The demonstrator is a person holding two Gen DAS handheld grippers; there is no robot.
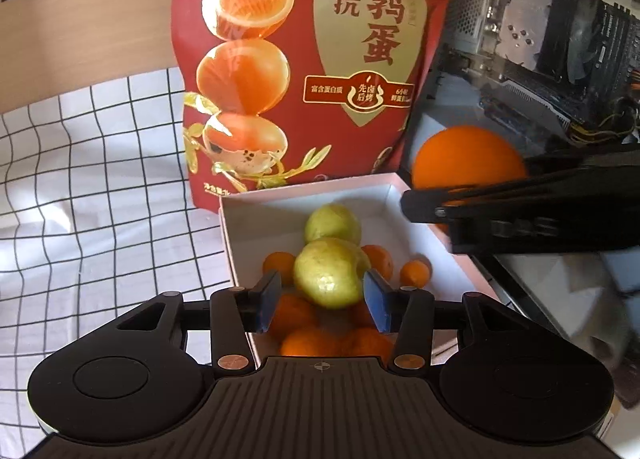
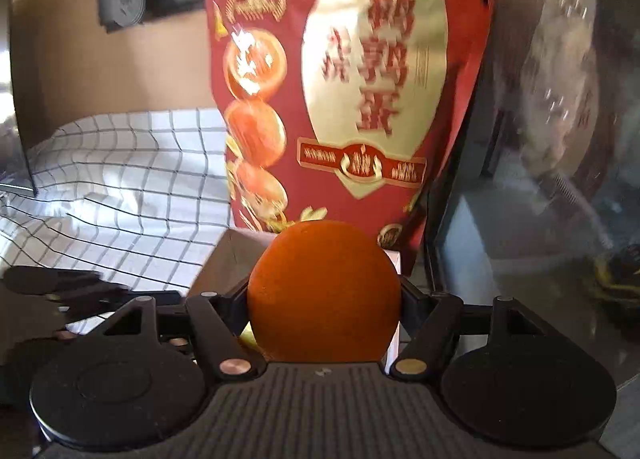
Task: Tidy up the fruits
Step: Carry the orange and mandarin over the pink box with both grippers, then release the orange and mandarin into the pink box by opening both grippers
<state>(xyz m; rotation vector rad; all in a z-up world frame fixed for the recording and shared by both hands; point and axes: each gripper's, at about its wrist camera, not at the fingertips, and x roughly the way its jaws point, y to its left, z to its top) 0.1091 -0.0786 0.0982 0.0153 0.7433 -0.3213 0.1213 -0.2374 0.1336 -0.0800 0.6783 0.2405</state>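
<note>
A white box holds two green guavas and several small tangerines. My left gripper hovers over the box with its blue pads on either side of the near guava; whether it grips the fruit or just frames it is unclear. My right gripper is shut on a large orange, which hides its fingertips. In the left wrist view the right gripper holds that orange just beyond the box's right rim. The box corner shows behind the orange in the right wrist view.
A tall red snack bag stands right behind the box. A white cloth with a black grid covers the table at the left. An open computer case stands at the right. A wooden wall with a power strip is behind.
</note>
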